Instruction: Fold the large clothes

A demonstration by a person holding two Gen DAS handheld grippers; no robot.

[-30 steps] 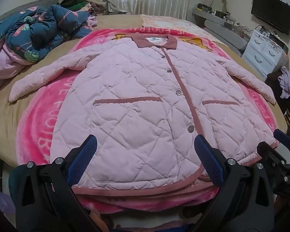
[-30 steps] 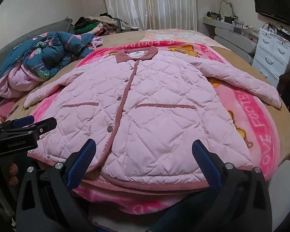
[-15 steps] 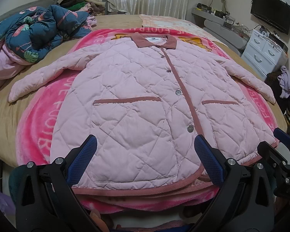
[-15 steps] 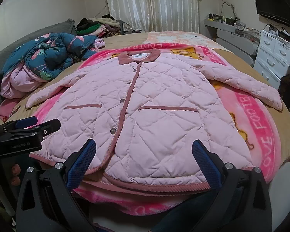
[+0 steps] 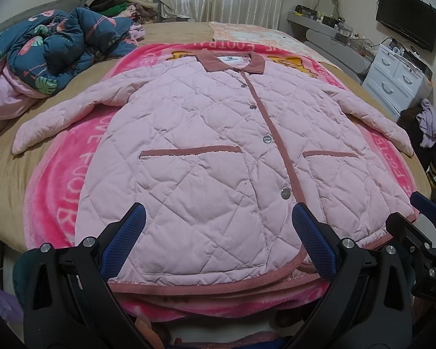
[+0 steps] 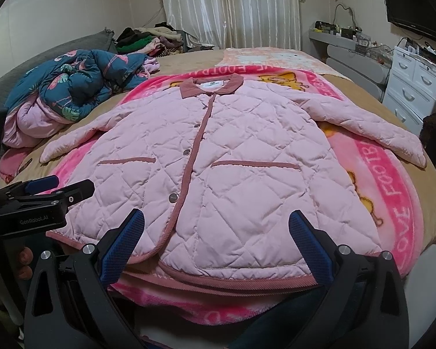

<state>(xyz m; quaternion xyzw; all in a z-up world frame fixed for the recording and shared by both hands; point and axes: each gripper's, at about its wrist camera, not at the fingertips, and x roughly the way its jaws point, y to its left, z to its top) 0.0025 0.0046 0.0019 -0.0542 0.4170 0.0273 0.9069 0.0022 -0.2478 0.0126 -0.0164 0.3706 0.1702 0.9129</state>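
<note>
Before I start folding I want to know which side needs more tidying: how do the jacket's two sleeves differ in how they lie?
The left sleeve lies partly on the tan bedspread, its cuff off the pink blanket; the right sleeve has its cuff at the blanket's edge. In the right wrist view the right sleeve looks broader and nearer, the left sleeve thinner. Both are pink, quilted, spread outward and angled down from the shoulders, neither folded in.

Both fisheye views are taken low at the foot of the bed (image 5: 165, 30), directed along it toward the curtains (image 6: 232, 8). The quilted jacket (image 5: 218, 151) near its hem is shared, each neighbouring gripper being caught at a frame edge.
</note>
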